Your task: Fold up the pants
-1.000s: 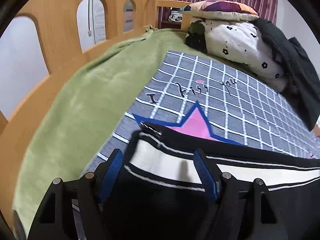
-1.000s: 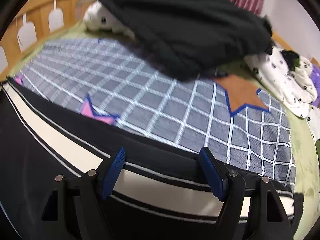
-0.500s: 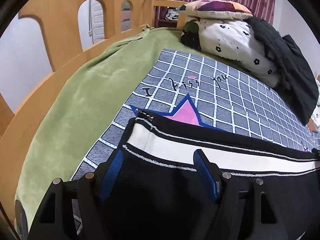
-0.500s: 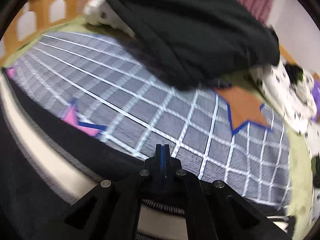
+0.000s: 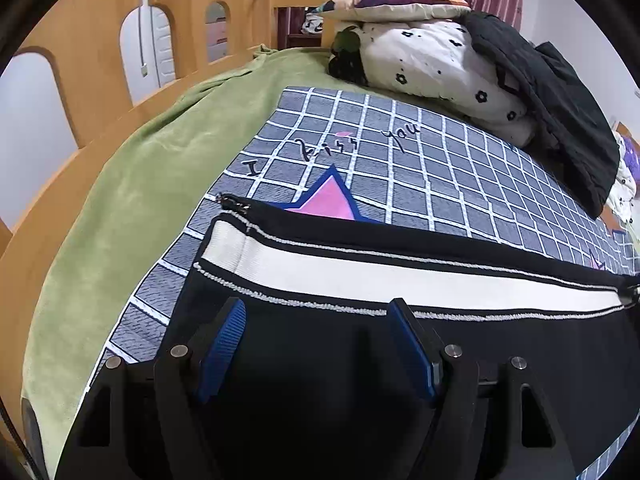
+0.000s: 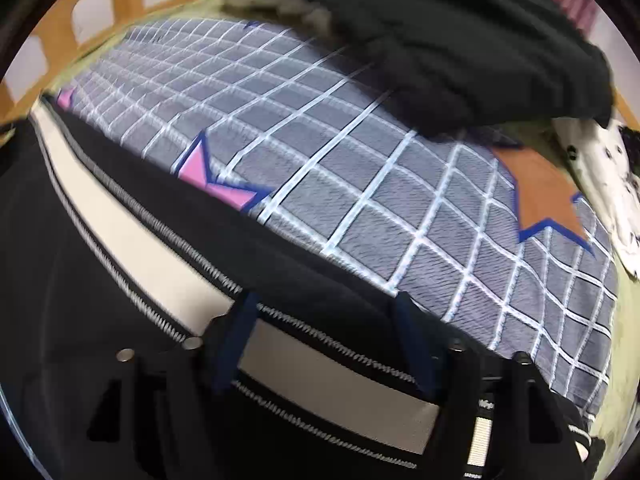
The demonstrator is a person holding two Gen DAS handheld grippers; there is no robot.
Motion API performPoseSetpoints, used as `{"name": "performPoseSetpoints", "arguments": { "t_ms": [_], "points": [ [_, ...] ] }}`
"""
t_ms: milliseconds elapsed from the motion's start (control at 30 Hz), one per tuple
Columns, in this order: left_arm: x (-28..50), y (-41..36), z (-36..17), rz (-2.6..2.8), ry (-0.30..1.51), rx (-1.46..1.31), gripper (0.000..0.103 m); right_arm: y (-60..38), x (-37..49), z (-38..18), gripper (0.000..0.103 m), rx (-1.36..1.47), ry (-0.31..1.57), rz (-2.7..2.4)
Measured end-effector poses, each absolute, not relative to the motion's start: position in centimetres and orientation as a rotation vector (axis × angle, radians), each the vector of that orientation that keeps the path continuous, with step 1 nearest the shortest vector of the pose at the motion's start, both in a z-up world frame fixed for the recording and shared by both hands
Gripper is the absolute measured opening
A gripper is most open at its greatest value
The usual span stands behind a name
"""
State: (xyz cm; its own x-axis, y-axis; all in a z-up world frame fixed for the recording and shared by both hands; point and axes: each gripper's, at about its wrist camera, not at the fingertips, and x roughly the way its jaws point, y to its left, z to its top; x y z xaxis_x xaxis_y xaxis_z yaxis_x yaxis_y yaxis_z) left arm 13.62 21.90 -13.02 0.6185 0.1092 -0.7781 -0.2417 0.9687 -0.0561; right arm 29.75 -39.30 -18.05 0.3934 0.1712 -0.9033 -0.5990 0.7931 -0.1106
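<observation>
Black pants with a cream side stripe (image 5: 380,280) lie flat across a grey checked blanket (image 5: 440,168) on the bed. In the left wrist view my left gripper (image 5: 318,322) is open, its blue pads spread just above the black cloth near the leg end with a small zipper (image 5: 234,202). In the right wrist view the same pants (image 6: 132,236) stretch to the left, and my right gripper (image 6: 324,308) is open over the stripe near the blanket-side edge, holding nothing.
A green sheet (image 5: 132,184) and a wooden bed rail (image 5: 92,40) run along the left. White flowered bedding (image 5: 432,64), a pillow (image 5: 392,0) and a black garment (image 5: 560,112) are piled at the far end; the black garment also shows in the right wrist view (image 6: 460,40).
The right gripper was shut half a second ago and now stands open over the stripe. The left gripper has stayed open and pulled back slightly, showing more of the pants.
</observation>
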Motion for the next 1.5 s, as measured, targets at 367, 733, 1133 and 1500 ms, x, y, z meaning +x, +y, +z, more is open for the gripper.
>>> {"name": "performPoseSetpoints", "arguments": {
  "t_ms": [367, 733, 1133, 1500],
  "points": [
    [14.5, 21.9, -12.9, 0.215, 0.891, -0.164, 0.071, -38.7, 30.2, -18.5, 0.008, -0.444, 0.953, 0.442],
    [16.5, 23.7, -16.6, 0.278, 0.982, -0.152, 0.089, -45.9, 28.3, -18.0, 0.022, -0.240, 0.945, 0.164],
    [10.4, 20.3, -10.5, 0.219, 0.946, -0.184, 0.090, -42.3, 23.1, -11.3, 0.036, -0.071, 0.944, 0.043],
    [1.5, 15.7, 4.6, 0.074, 0.779, -0.187, 0.084, -37.1, 9.0, 1.6, 0.038, 0.022, 0.784, 0.143]
  ]
}}
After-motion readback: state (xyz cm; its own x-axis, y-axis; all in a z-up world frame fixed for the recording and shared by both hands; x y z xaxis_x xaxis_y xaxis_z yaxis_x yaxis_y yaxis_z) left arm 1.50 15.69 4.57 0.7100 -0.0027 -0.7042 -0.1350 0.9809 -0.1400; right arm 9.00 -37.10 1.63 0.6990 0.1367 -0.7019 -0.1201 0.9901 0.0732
